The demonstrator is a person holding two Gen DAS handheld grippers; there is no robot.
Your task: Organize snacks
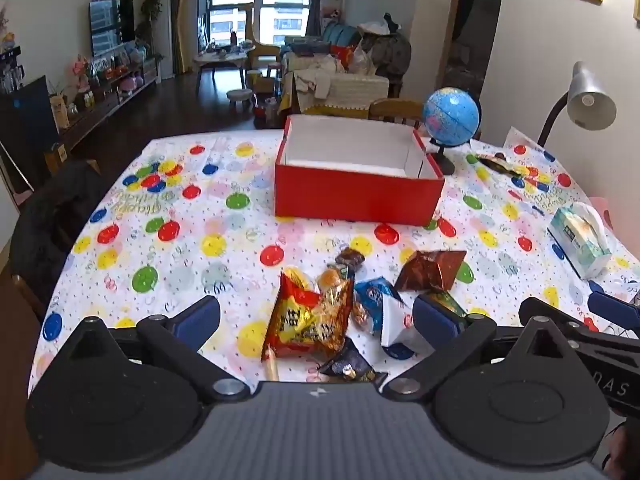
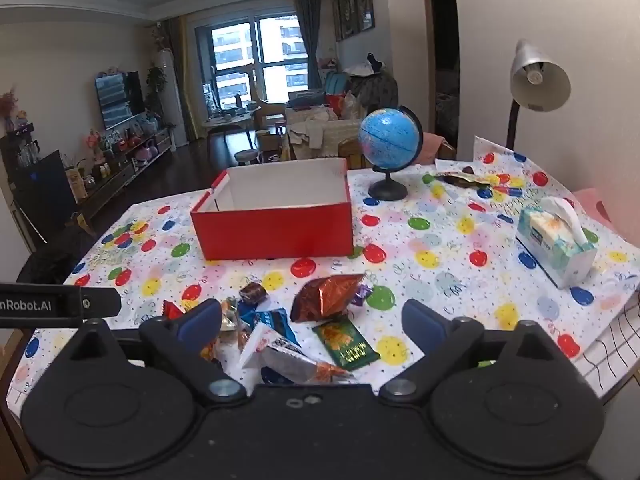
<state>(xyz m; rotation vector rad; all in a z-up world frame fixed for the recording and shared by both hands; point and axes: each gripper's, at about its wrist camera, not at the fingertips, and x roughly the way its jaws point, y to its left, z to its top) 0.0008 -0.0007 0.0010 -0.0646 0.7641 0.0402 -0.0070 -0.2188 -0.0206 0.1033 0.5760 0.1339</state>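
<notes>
Snacks (image 1: 308, 316) heaped on bench (image 1: 168, 248): light, crinkly, slippery foil; best pinched at sealed edges. Left gripper (image 1: 318, 316) and right gripper (image 2: 312, 320) both gape, empty. Box (image 1: 356, 196) unfilled.

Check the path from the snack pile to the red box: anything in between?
Nothing visible. The snack pile lies on the tablecloth just ahead of both open tongs, and only bare cloth separates it from the red box. The box is open-topped and looks empty. The globe and tissue box sit off to the right.
</notes>
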